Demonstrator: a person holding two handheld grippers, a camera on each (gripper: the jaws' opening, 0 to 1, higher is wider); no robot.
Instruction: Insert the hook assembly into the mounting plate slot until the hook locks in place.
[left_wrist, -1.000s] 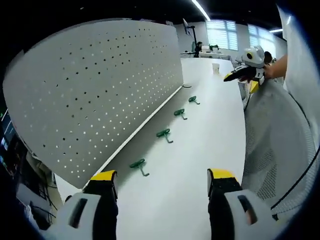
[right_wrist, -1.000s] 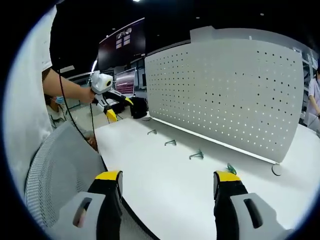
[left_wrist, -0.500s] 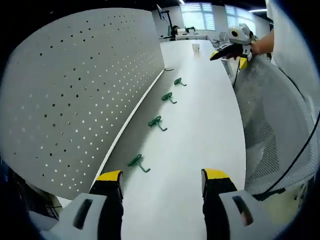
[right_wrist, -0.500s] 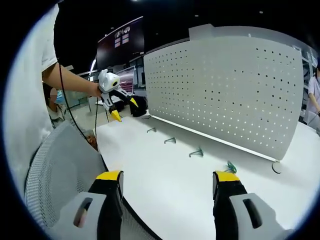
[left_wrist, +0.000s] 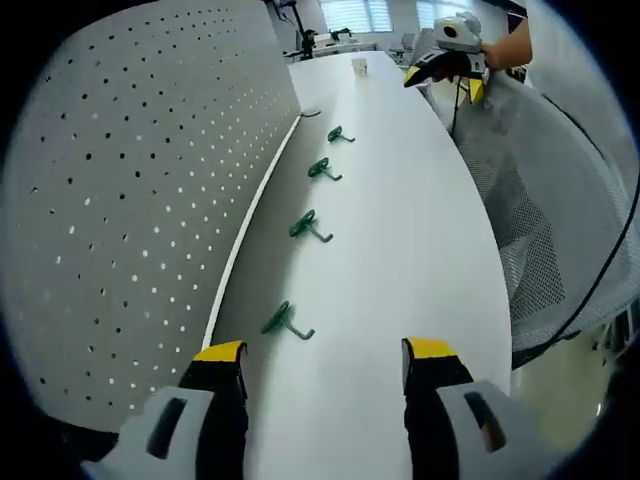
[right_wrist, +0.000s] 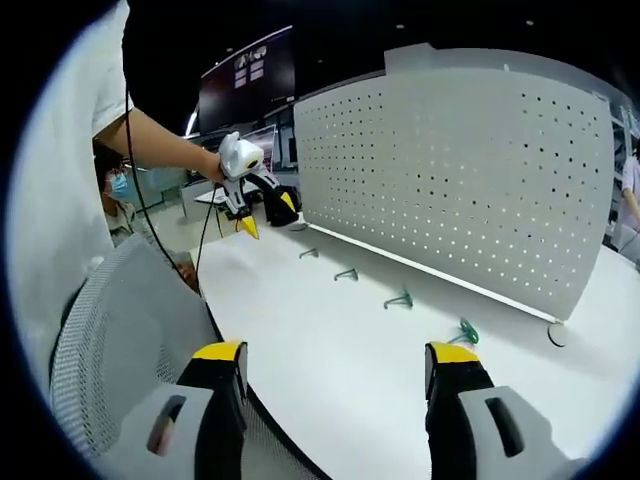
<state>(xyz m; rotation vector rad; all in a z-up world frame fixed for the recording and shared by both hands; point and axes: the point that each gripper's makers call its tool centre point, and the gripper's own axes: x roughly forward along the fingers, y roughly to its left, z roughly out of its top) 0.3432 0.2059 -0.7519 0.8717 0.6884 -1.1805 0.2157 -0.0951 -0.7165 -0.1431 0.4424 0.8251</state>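
Left fingers: the left gripper (left_wrist: 318, 362) stands spread wide with nothing between its yellow-tipped fingers, above the near end of the counter (left_wrist: 400, 260).
Right fingers: the right gripper (right_wrist: 335, 365) is likewise spread wide and bare over the counter edge.
Hidden: a mesh chair back (right_wrist: 120, 340) covers the counter's near-left edge in the right gripper view; the hooks' base ends are too small to make out.
Hooks: four green hooks (left_wrist: 285, 322) lie in a row on the counter, just beside the foot of the pegboard (left_wrist: 130, 180).
Pegboard: white, perforated, upright along the counter's far side.
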